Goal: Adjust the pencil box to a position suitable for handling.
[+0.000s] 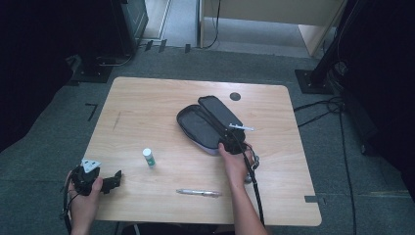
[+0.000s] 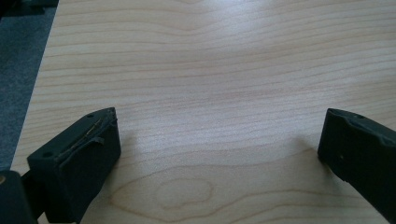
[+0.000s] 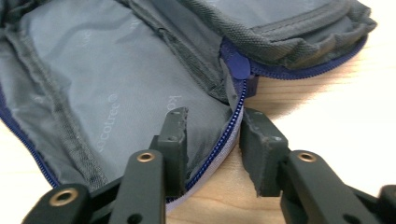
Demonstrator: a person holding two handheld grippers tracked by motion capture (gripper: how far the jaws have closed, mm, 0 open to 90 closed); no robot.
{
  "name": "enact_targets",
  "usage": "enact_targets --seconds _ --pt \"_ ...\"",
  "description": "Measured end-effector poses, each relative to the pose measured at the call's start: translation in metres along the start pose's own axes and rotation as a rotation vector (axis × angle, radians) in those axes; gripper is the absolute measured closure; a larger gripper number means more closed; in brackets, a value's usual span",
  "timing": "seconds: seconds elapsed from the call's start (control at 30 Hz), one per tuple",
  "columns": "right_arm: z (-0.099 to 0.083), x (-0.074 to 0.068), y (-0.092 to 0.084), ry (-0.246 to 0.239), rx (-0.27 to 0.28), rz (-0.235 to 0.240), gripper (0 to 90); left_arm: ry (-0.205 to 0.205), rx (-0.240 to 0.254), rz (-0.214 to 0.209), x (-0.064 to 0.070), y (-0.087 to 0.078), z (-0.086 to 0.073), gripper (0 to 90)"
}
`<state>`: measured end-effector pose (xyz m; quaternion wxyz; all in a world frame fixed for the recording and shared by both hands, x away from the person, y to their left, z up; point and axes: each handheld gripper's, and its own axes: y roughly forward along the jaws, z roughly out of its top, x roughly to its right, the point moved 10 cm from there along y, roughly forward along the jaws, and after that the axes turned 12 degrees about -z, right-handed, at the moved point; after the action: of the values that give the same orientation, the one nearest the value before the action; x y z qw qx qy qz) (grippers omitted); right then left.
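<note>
I see the wooden surface (image 1: pixel 147 103) first, biggest thing here. The landmark is the open pencil case (image 1: pixel 208 122), black outside, grey lining, blue zipper, lying past the middle of the surface with its flap folded back to the right.

The right tongs (image 3: pixel 212 128) sit at the near edge of the case. In the right gripper view one jaw is inside over the grey lining, the other outside over bare wood, with the zipper edge (image 3: pixel 229 135) between them. No earlier frame, so I only call the gap narrow. The outer jaw looks to be against the rim fabric; the inner one shows a slit of space beside the zipper. I cannot tell if both pads press, so the grip is unclear. In the high view my right hand (image 1: pixel 235 164) is just near of the case, its cable trailing back to the near edge.

The left tongs (image 2: pixel 219 135) are well left and near of the case, at the near left corner of the surface, held by my left hand (image 1: pixel 83 196). The jaws stand wide apart with bare wood between them, holding nothing.

Smaller stuff: a pen (image 1: pixel 198 193) lies flat near of the case, close to the front edge. A white syringe-like stick (image 1: pixel 241 128) rests at the case's right side, touching the flap. A small white glue stick with a green label (image 1: pixel 149 157) stands upright left and near of the case. A dark round spot (image 1: pixel 235 96) sits just beyond the case.
</note>
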<state>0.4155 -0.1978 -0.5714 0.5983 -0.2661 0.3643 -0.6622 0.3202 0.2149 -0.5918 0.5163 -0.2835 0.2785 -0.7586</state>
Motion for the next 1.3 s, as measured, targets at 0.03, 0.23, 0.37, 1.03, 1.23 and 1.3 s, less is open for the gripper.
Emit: enact_targets --seconds 0.03,0.23,0.37,1.03,1.23,1.3 --pt "0.0 0.0 0.0 0.0 0.0 0.0 65.1 0.0 0.0 0.0 0.0 0.0 0.0 0.0" --pt "0.0 0.003 0.0 -0.001 -0.009 -0.007 75.3 0.0 0.0 0.0 0.0 0.0 0.0 0.0" --pt "0.0 0.005 0.0 -0.016 -0.005 -0.008 81.3 -0.001 0.0 0.0 0.0 0.0 0.0 0.0" --pt "-0.007 -0.002 -0.009 -0.153 0.05 0.049 88.2 0.0 -0.001 0.0 0.0 0.0 0.0 0.0" --pt "-0.002 0.014 -0.008 -0.183 0.068 0.052 88.2 0.0 0.0 0.0 0.0 0.0 0.0 0.0" --pt "-0.002 0.02 -0.008 -0.182 0.066 0.041 88.1 0.0 0.0 0.0 0.0 0.0 0.0 0.0"
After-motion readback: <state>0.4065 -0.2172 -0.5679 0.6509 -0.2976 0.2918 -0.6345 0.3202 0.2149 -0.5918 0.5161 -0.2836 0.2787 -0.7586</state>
